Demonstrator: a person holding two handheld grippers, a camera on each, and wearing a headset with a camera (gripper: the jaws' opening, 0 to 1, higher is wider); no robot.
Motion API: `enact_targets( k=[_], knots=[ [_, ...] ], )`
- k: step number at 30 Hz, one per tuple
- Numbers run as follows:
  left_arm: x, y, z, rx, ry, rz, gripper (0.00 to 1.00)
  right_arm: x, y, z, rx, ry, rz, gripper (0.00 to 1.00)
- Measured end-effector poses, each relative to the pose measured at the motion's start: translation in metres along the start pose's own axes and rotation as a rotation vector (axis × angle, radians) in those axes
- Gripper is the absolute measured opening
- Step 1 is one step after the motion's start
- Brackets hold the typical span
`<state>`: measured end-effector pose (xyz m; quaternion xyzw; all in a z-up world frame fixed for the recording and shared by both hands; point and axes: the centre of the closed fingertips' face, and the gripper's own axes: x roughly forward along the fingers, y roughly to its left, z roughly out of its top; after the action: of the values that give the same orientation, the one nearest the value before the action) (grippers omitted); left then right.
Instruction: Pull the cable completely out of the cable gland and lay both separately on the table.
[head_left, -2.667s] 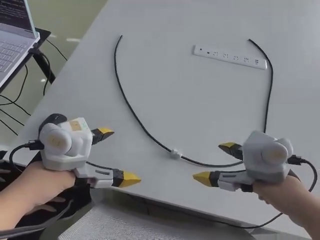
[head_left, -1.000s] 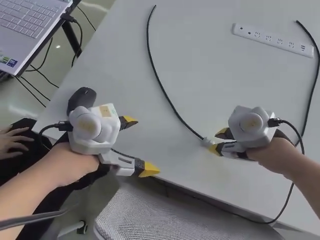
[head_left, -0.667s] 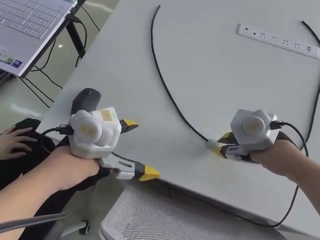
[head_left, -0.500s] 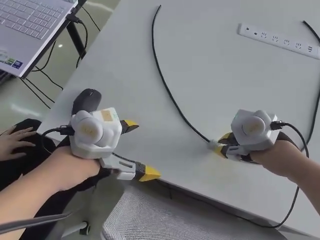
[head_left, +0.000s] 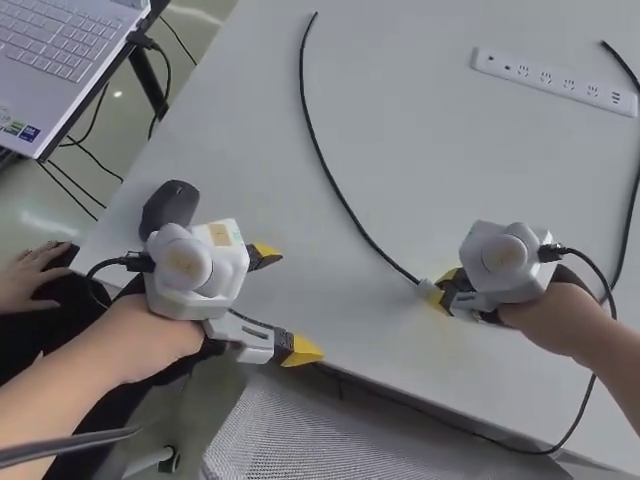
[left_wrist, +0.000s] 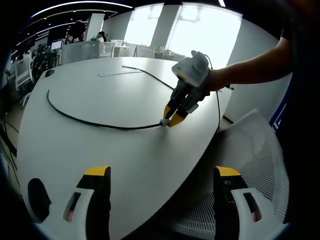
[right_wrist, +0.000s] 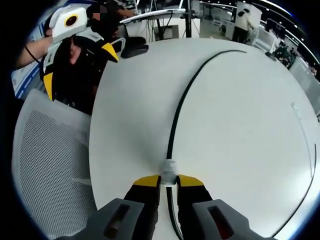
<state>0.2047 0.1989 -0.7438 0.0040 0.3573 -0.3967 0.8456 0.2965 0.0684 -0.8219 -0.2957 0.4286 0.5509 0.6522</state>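
— Where does the right gripper (head_left: 437, 292) stand?

— Well apart from the long white power strip (head_left: 553, 81), on the person's side of it and close to the near edge of the pale grey table (head_left: 430, 150). The jaws are pressed almost together, pinching the small white cable gland (head_left: 428, 288). The right gripper view confirms it: the gland (right_wrist: 168, 170) sits squeezed between the yellow tips of the gripper (right_wrist: 169, 181).

— And the thin black cable (head_left: 330, 170)?

— It is threaded through the gland. One length sweeps away in a long arc and ends left of the power strip. The other runs back between the jaws; a black stretch shows again just off the strip's right end. In the right gripper view the cable (right_wrist: 180, 110) lies flat on the tabletop.

— The left gripper (head_left: 283, 303)?

— Farther from the power strip than anything else in play, hanging over the table's near-left corner. Its jaws are spread wide and hold nothing. Its own view shows the tips of the gripper (left_wrist: 161, 171) far apart, with the right gripper (left_wrist: 171, 119), the gland (left_wrist: 163, 122) and the cable (left_wrist: 90, 120) ahead, and the power strip (left_wrist: 115, 73) beyond.

— Anything else?

— A black computer mouse (head_left: 165, 205) sits by the left gripper, a silver laptop (head_left: 60, 50) on a stand off the table, and a grey mesh chair (head_left: 300, 440) below the table edge.
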Motion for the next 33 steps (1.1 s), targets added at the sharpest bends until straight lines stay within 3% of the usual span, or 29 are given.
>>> enact_targets(
  k=[7,12,22,33],
  knots=[
    [0.005,-0.007,0.002,0.008,0.003,-0.007,0.85,-0.014,0.007,0.005,0.002,-0.012,0.017,0.07],
    [0.012,-0.014,0.01,0.026,-0.001,-0.014,0.85,-0.026,0.015,0.007,-0.011,-0.021,0.031,0.07],
    [0.028,-0.035,0.036,0.065,-0.018,-0.036,0.84,-0.049,0.029,0.012,-0.041,-0.064,0.047,0.06],
    [0.044,-0.059,0.068,0.074,-0.069,-0.071,0.83,-0.079,0.044,0.011,-0.115,-0.08,0.069,0.06]
  ],
)
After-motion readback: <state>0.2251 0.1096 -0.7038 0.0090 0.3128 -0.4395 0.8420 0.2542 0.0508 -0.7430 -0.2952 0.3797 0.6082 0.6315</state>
